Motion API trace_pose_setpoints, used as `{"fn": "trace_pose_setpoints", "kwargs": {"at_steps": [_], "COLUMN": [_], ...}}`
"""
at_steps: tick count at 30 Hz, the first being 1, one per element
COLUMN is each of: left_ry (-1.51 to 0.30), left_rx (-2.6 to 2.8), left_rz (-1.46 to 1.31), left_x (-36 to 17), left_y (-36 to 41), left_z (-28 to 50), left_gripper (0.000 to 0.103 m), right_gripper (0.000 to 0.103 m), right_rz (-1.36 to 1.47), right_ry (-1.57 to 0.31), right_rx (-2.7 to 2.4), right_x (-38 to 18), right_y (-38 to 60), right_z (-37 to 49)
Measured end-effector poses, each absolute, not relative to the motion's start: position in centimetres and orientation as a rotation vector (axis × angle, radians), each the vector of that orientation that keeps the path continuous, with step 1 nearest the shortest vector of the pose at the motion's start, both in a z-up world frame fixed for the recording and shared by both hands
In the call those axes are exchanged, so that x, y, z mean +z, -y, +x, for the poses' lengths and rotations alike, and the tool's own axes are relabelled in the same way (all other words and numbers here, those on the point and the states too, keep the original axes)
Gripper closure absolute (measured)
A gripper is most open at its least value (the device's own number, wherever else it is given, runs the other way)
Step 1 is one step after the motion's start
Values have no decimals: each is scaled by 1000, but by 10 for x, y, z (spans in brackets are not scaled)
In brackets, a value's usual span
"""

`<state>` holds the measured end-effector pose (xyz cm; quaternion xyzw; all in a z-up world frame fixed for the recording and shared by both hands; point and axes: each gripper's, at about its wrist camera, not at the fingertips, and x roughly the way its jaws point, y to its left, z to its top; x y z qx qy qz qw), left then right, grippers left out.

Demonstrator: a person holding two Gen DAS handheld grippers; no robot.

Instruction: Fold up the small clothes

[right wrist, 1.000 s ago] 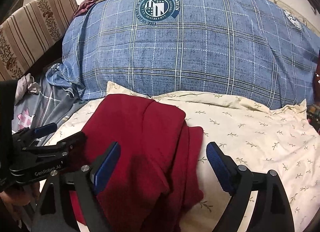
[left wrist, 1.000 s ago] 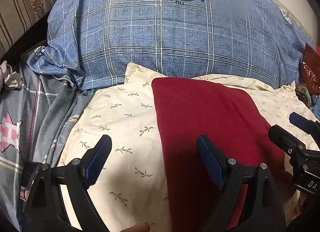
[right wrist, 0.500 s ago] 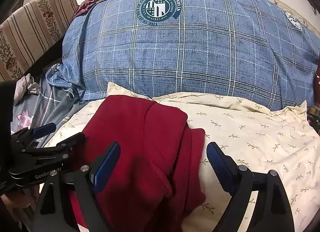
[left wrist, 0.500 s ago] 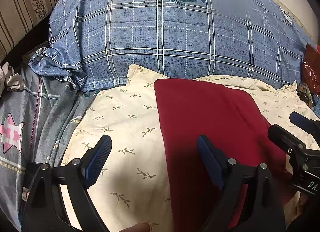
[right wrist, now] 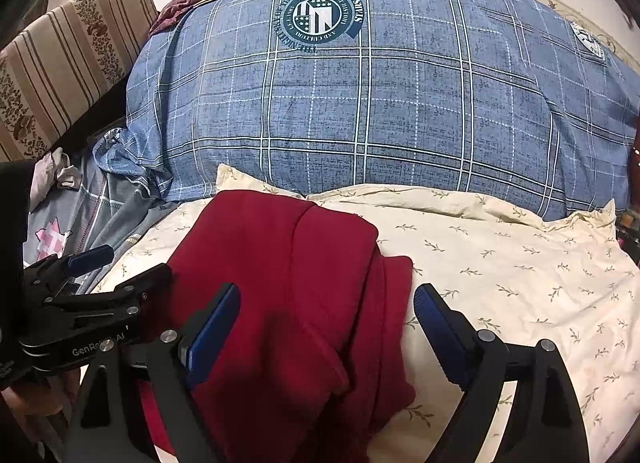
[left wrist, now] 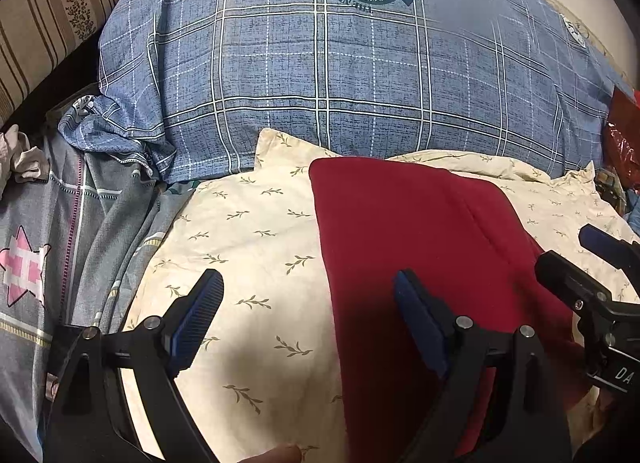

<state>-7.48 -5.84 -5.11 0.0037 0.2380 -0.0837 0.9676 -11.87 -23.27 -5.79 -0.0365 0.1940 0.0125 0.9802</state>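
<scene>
A: Broadly, what borders the work area?

B: Blue plaid pillow (left wrist: 340, 75) at the far edge; cream leaf-print sheet (left wrist: 248, 247) below it, bare to the right in the right wrist view. Grey quilt (left wrist: 80, 231) lies at the left.

A: And the garment?

B: Red garment (right wrist: 288, 295), folded, lies on the sheet; its near edge is cut off by the frame.

A: The claws?

B: Left gripper (left wrist: 308, 315) is spread wide, one finger over the sheet, one over the red cloth. Right gripper (right wrist: 326, 323) is spread wide above the garment's right edge, holding nothing.
</scene>
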Motion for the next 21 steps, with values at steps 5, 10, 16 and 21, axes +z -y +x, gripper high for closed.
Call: {"fn": "trace_pose_setpoints", "kwargs": {"at_steps": [5,10,16,21], "left_ry": [-481,-480,-480,-481], "left_rx": [-168,-169,-169,-168], "left_rz": [9,11,17,15], "left_x": [-51,-51,-50,-51], "left_y": [58,58,58,59], "left_z": [-75,-75,-75,-74], "left_gripper": [16,16,16,16], "right_gripper": [13,13,13,13], "right_rz": [-75,-72,-79,-81], "right_ry": [-390,-394,-403,-404], "right_rx": [29,31,37,41], "right_x": [-58,-58,-59,-60], "right_y": [233,233,234,233], "right_z": [-119,-118,-116,-116]}}
